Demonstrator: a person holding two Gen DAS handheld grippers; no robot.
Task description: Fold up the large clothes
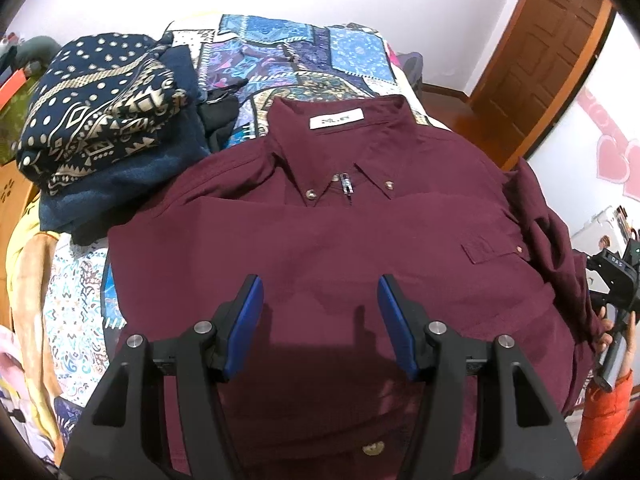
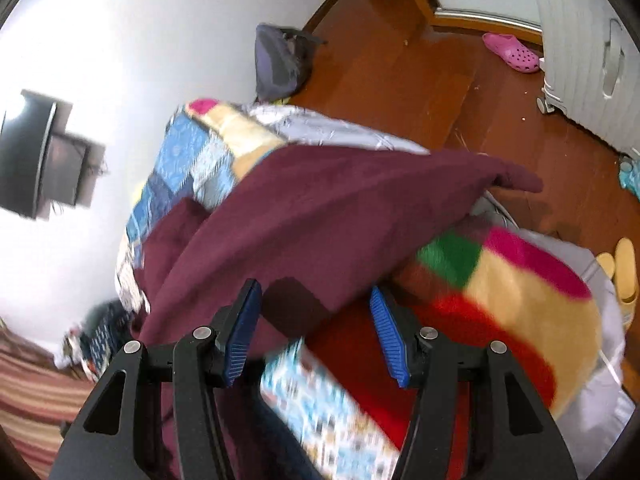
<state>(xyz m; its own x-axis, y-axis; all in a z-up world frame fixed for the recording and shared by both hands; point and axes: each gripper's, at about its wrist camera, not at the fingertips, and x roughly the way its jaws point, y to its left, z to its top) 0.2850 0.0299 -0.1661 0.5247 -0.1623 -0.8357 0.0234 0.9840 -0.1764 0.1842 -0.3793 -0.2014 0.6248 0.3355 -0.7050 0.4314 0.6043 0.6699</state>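
Note:
A maroon button-up shirt [image 1: 340,240] lies front up on the patterned bedspread [image 1: 288,52], collar at the far end, its left side folded over the chest. My left gripper [image 1: 320,320] is open and empty, hovering over the shirt's lower front. In the right wrist view, which is blurred, a maroon sleeve [image 2: 340,216] drapes over the bed's edge. My right gripper [image 2: 314,328] is open, its jaws on either side of the sleeve's lower edge, not closed on it. The right gripper also shows at the right edge of the left wrist view [image 1: 612,280].
A stack of folded clothes topped by a navy and gold patterned piece [image 1: 100,108] sits at the bed's left. A colourful blanket [image 2: 500,288] hangs at the bed's side. Wooden floor [image 2: 400,60], a pink clog [image 2: 512,52], yellow slippers [image 2: 624,268] and a brown door [image 1: 548,40] surround the bed.

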